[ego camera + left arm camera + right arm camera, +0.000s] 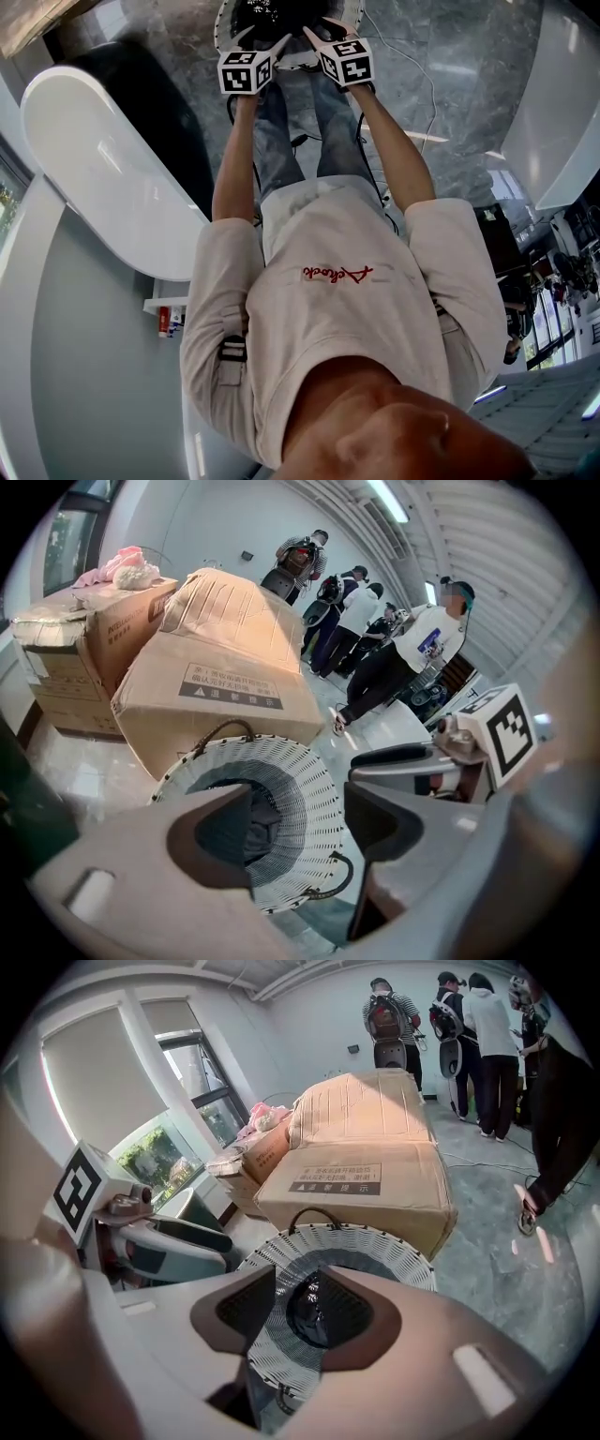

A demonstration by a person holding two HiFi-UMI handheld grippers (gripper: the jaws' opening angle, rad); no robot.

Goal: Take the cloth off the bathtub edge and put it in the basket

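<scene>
The white woven basket (300, 789) stands on the floor in front of a big cardboard box, and a dark cloth (246, 829) lies at its bottom. Both grippers hang side by side just above it. My left gripper (298, 799) is open, with nothing between its jaws and only the basket showing through the gap. My right gripper (296, 1274) is open by a narrower gap, and the dark cloth (314, 1314) shows below it inside the basket (394, 1260). In the head view the left gripper (261, 39) and right gripper (323, 33) sit over the basket rim (222, 28). The white bathtub (103, 159) lies to the left.
Large cardboard boxes (225, 677) (361, 1166) stand right behind the basket, with a pink bundle (122, 569) on a farther box. Several people (375, 639) stand at the back of the room. Cables (422, 75) run over the marble floor to the right.
</scene>
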